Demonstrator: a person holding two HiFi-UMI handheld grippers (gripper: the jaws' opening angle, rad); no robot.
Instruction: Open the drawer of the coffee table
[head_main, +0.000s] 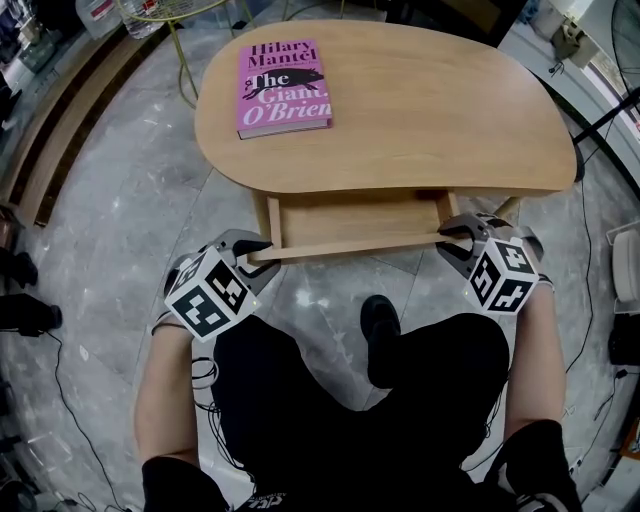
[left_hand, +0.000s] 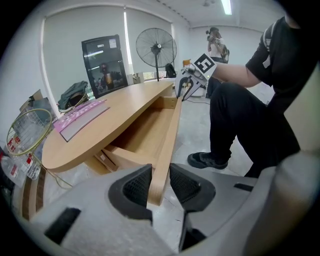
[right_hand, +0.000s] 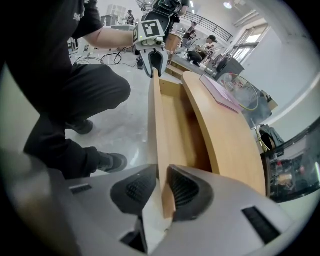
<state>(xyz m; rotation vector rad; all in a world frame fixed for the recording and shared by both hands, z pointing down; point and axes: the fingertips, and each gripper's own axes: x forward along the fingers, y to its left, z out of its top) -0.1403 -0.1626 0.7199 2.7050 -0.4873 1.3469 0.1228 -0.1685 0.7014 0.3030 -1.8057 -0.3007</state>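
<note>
The light-wood coffee table (head_main: 420, 110) has its shallow drawer (head_main: 350, 215) pulled partly out toward me. My left gripper (head_main: 250, 255) is shut on the left end of the drawer front (head_main: 350, 245), and the panel's end sits squeezed between its pads (left_hand: 137, 187). My right gripper (head_main: 455, 235) is shut on the right end of the same panel. In the right gripper view the board runs away from the jaws (right_hand: 162, 187) to the left gripper (right_hand: 154, 67). The left gripper view shows the right gripper (left_hand: 186, 92) at the far end. The drawer's inside looks bare.
A pink book (head_main: 283, 87) lies on the tabletop's far left. My black shoe (head_main: 380, 340) rests on the marble floor just before the drawer. A yellow-legged wire stand (head_main: 180, 30) is behind the table's left. A standing fan (left_hand: 157, 50) and a person (left_hand: 216, 42) are farther off.
</note>
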